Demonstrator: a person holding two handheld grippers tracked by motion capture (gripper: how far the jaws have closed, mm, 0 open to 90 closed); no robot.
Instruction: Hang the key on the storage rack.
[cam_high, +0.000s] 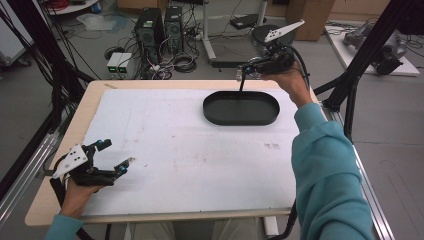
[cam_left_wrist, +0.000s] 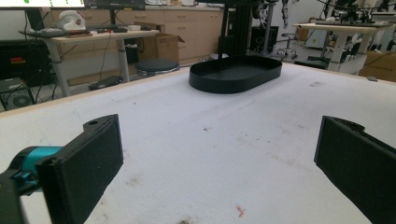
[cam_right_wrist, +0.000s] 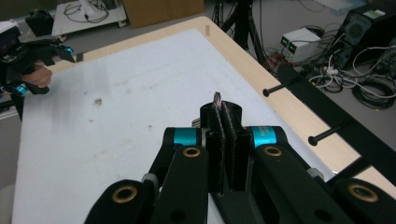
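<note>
On the worktop (cam_high: 190, 150), covered by a white sheet with a few small stains, a black oval tray (cam_high: 241, 108) sits toward the far right. The right hand-held gripper (cam_high: 243, 74) is held above the tray's far rim by a person in a teal sleeve (cam_high: 327, 165), and a thin dark rod (cam_high: 242, 83) hangs straight down from its tip toward the tray; whether the rod's lower end touches the tray cannot be told. In the right gripper view the two black pads (cam_right_wrist: 215, 140) stand pressed together, with a thin sliver of something, too small to identify, sticking up between them at the tip. The left hand-held gripper (cam_high: 114, 155) is low over the near left corner of the worktop, well apart from the tray, its jaws spread wide with nothing between them. The left gripper view looks across the white sheet, where the tray lies far ahead. Beyond the worktop, computer towers (cam_high: 159, 30) and tangled cables cover the floor.
</note>
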